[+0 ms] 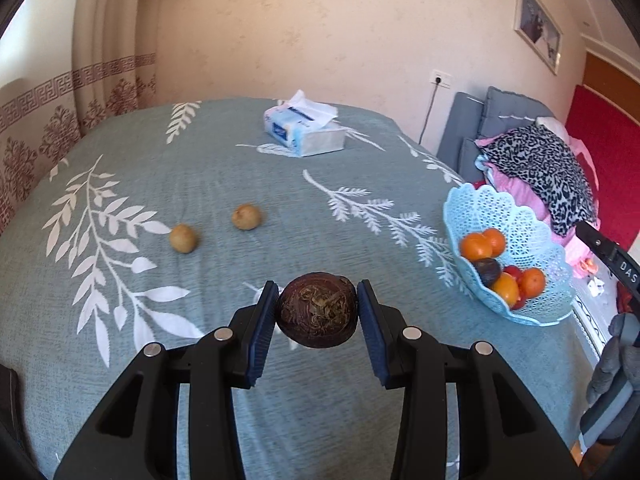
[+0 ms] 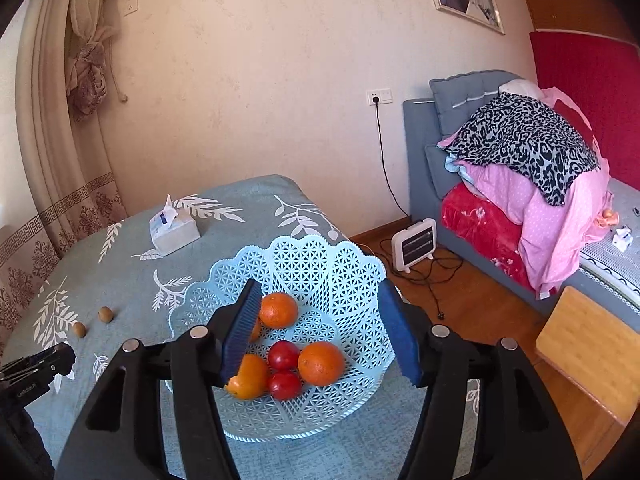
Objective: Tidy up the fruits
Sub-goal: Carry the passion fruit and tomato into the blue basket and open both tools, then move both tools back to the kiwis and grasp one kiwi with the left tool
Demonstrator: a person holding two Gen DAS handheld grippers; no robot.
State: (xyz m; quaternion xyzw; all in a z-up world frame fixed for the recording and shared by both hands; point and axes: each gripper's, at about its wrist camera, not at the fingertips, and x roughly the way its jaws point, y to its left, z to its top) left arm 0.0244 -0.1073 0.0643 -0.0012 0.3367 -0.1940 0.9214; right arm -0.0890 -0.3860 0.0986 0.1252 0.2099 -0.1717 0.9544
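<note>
Your left gripper [image 1: 318, 312] pinches a dark round fruit [image 1: 317, 311] left of the basket [image 2: 320, 272]; your right gripper [image 2: 320, 332] hangs spread wide above it.

Left gripper [image 1: 318, 312] clamped on a dark brown round fruit [image 1: 317, 311] above the leaf-print tablecloth [image 1: 120, 320]. Two small tan fruits [image 1: 183, 238] beyond (apart from each other); blue lattice basket [image 1: 532, 248] of oranges at right; tissue box [image 1: 305, 131] farther back.

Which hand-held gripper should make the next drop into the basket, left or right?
Left. The left hand-held gripper is already closed on the dark round fruit, with the blue basket off to its right. The right hand-held gripper hangs open and empty over the basket.
</note>
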